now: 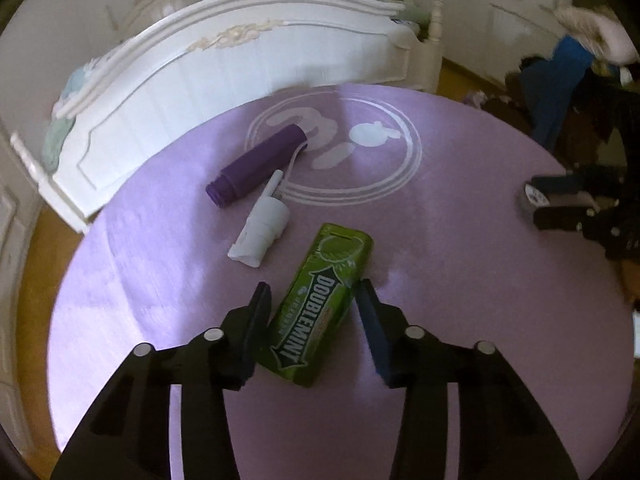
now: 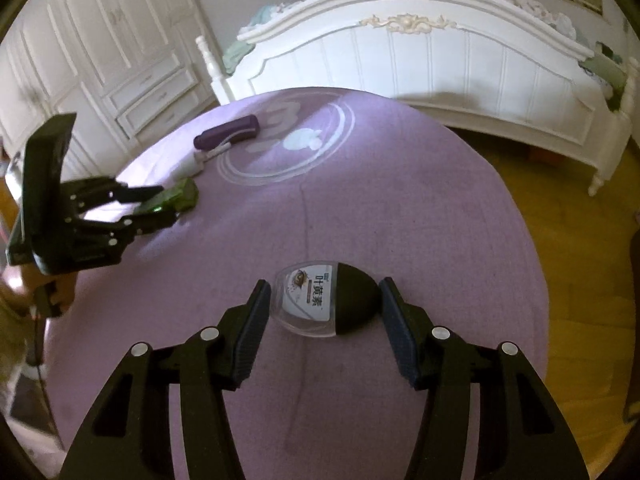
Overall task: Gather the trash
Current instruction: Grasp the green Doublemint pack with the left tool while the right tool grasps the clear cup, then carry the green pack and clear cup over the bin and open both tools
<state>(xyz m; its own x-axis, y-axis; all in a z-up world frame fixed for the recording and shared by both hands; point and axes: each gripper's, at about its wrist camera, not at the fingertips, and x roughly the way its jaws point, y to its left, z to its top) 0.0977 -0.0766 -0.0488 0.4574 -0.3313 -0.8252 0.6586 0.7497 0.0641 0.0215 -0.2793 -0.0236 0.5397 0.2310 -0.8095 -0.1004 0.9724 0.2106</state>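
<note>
A green Doublemint gum box [image 1: 320, 300] lies slanted on the round purple rug [image 1: 460, 272]. My left gripper [image 1: 313, 285] is closed around it, one pad against its lower left side and the other fingertip on its upper right edge. The right wrist view shows that gripper [image 2: 170, 204] clamping the green box [image 2: 184, 196]. My right gripper [image 2: 324, 284] has its pads against both ends of a small clear container with a black cap [image 2: 320, 304], which rests on the rug. A purple tube [image 1: 258, 164] and a white pump nozzle [image 1: 262, 228] lie beyond the gum box.
A white bed footboard [image 1: 240, 80] stands at the rug's far edge. White wardrobe doors [image 2: 100, 60] rise at the left. Wooden floor [image 2: 580, 240] surrounds the rug. Dark clothing and blue fabric [image 1: 560, 92] are heaped at the right.
</note>
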